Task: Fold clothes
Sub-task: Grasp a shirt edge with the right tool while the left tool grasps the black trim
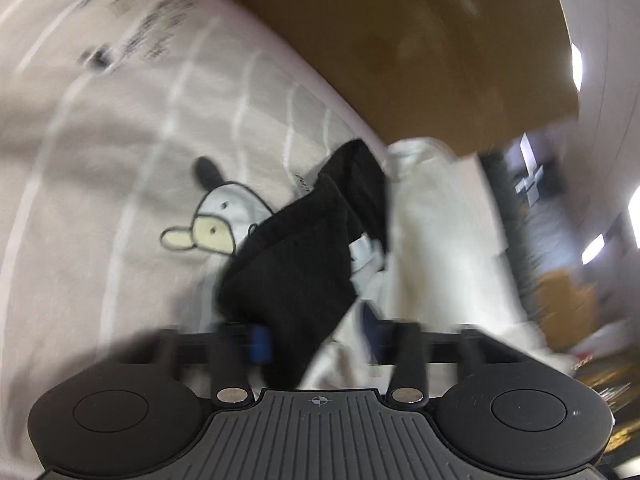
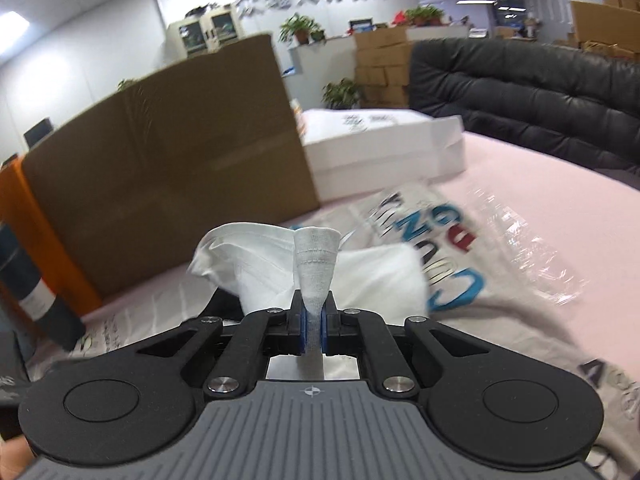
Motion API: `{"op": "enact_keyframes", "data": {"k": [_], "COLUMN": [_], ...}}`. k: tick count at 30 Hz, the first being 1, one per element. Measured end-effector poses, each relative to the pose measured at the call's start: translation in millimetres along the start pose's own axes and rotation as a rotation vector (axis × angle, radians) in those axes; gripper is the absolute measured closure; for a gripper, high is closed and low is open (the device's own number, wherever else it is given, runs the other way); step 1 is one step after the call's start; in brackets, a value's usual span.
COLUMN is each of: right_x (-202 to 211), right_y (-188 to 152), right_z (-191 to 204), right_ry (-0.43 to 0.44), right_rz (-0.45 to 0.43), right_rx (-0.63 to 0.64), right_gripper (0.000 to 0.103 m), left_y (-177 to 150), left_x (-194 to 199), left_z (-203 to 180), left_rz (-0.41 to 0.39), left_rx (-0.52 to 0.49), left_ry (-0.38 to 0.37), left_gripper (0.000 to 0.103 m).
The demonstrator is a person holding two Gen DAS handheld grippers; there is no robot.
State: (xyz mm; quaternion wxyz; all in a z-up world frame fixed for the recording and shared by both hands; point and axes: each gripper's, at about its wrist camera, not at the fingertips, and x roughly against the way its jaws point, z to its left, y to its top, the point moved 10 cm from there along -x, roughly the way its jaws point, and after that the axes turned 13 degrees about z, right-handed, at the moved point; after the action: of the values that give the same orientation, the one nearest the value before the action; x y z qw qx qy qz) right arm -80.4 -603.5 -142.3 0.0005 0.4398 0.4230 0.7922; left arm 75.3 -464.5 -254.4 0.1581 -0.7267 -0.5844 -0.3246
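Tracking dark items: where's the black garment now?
Left wrist view, centre: the black garment drapes over the left gripper, between the cartoon dog print and white cloth.

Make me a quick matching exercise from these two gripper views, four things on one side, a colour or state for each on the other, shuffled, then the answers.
Things:
1. right gripper
2. sofa
3. large cardboard box
4. garment in front of the left gripper

Colour or state:
A. brown, standing on the pink surface
B. black cloth, hanging crumpled
C. shut on a white garment
D. black, padded, beyond the pink surface

Pairs: 1-C, 2-D, 3-A, 4-B
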Motion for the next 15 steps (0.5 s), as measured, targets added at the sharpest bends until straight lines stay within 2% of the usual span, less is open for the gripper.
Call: {"op": "enact_keyframes", "data": {"k": [5, 9, 12, 15], "right_x": [37.8, 74.8, 105.5, 130.6], "right_y": [25.9, 58.4, 80.4, 93.4], "right_z": [-19.6, -11.2, 4.2, 25.7], "right_ry": [-0.027, -0.015, 0.032, 0.109], "right_rz": [-0.108, -0.216, -0.289, -0.338], "right_rx": [-0.020, 0.008, 0.011, 0.012], "right_gripper": [0.097, 0.097, 0.097, 0.098], "left_y": [-0.7, -0.3, 3.8, 4.5], "left_x": [28.4, 56.3, 107.7, 171.6], "left_z": [-24.6, -45.9, -55.6, -47.8], "left_rz": [-0.076, -0.145, -0.233, -0.332], "left_rx": [-0.149, -0.261, -0.283, -0.273], "left_ry": [0.034, 0.054, 0.019, -0.002], "left_gripper": [0.098, 0.100, 0.100, 0.100]}}
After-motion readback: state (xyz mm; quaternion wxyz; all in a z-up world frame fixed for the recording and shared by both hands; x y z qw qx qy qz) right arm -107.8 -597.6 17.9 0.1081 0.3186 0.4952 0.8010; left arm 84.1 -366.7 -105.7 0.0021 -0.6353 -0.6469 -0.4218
